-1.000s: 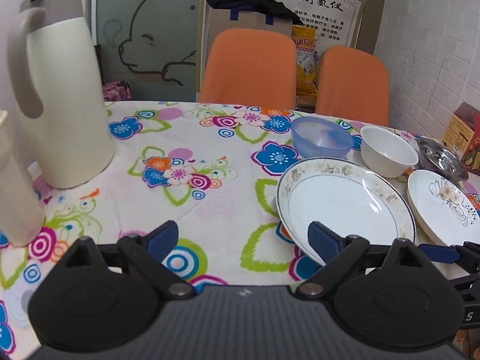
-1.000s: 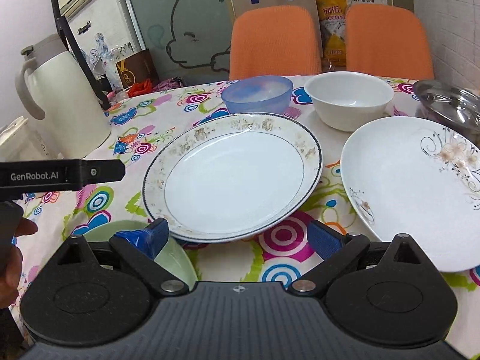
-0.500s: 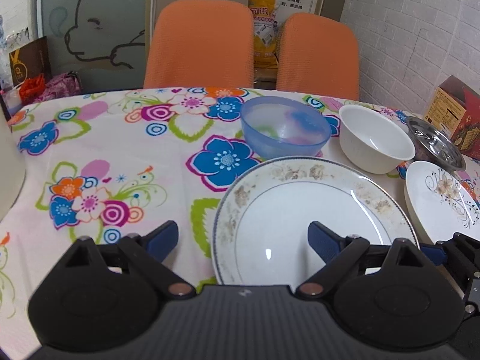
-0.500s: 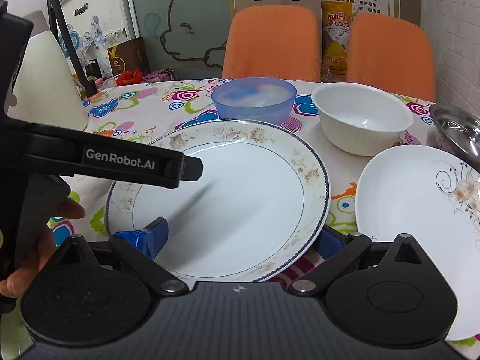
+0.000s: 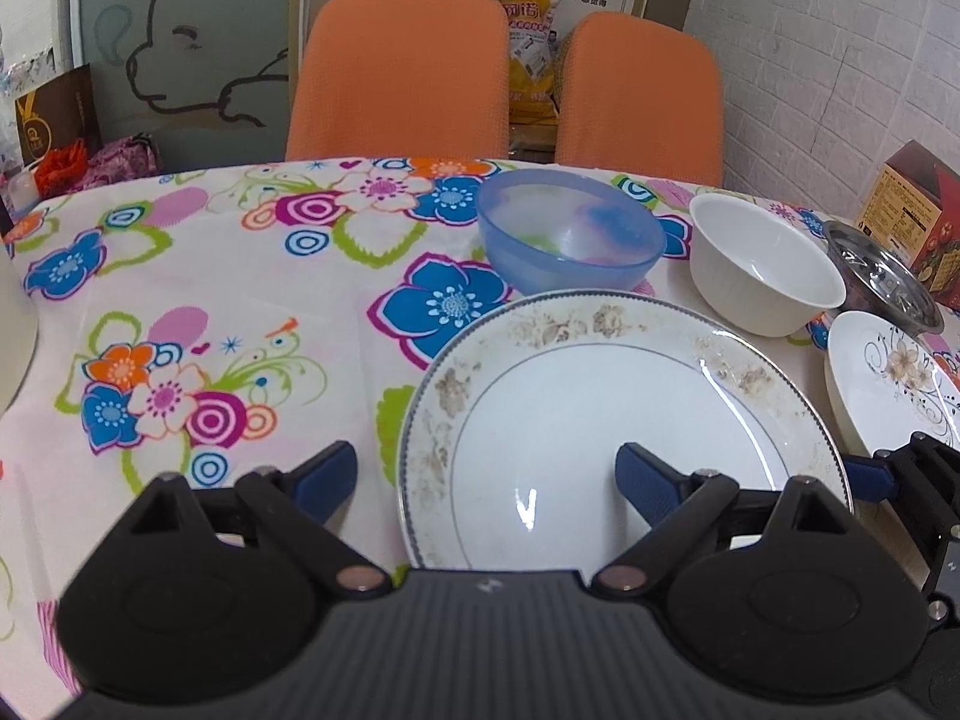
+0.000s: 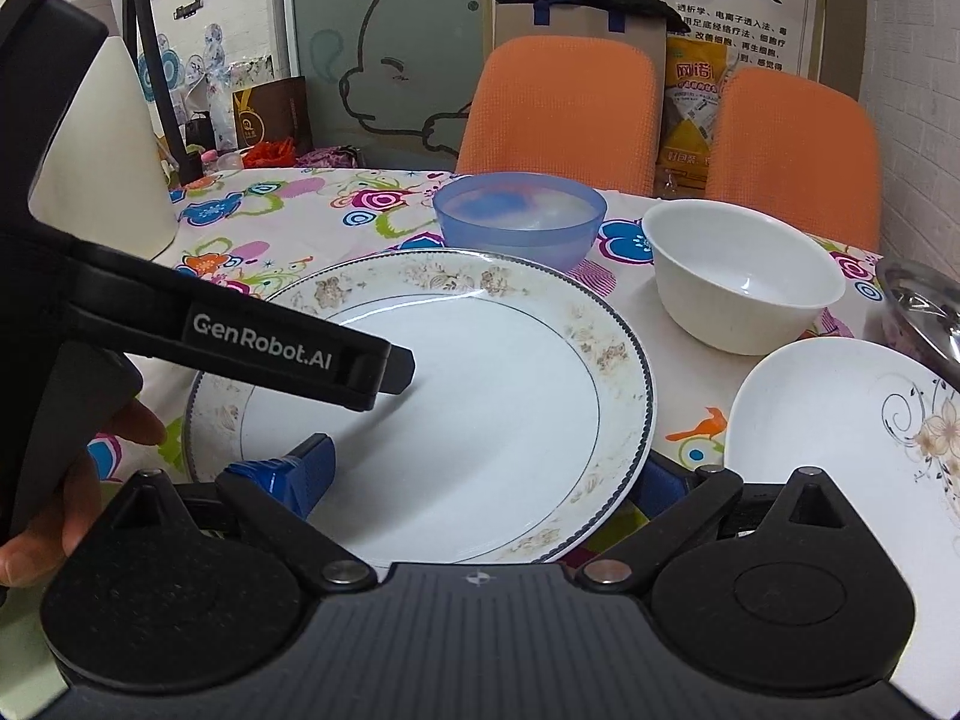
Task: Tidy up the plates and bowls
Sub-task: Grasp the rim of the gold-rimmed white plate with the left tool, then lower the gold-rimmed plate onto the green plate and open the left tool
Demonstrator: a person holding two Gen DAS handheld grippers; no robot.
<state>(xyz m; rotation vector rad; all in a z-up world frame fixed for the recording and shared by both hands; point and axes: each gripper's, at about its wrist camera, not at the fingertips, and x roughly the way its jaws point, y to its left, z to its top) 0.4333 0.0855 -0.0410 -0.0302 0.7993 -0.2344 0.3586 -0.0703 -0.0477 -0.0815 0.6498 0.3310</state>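
Left hand-held gripper (image 5: 486,471) is released, fingers spread wide: one blue pad over the tablecloth to the left of the large white plate with a brown floral rim and thin blue line (image 5: 624,432), the other pad over the plate's near inner surface. Neither pad is seen to touch the plate. In the right wrist view its black body juts in from the left above the plate, with a hand (image 6: 72,480) gripping its handle.

Right hand-held gripper (image 6: 480,477) is also released and low at the near edge of the same plate: left blue pad (image 6: 294,471) over the plate's near-left interior, right pad mostly hidden beneath the plate's near-right rim. Contact cannot be told.

Worktop (image 5: 210,300) carries a white cloth printed with bright flowers and circles. Two orange chairs (image 5: 402,72) stand on the far side; behind them a frosted glass panel with a cartoon outline, a cardboard box and a poster with Chinese text. White brick wall on the right.

Large plate lies flat near centre. Just beyond it: translucent blue plastic bowl (image 5: 570,231). Right of that: plain white ceramic bowl (image 5: 765,264), upright. Farther right: a shiny steel bowl (image 5: 882,276). Near right: small white plate with a black scroll and flower motif (image 6: 852,438), just beside the large plate. A cream jug (image 6: 102,156) stands at far left.
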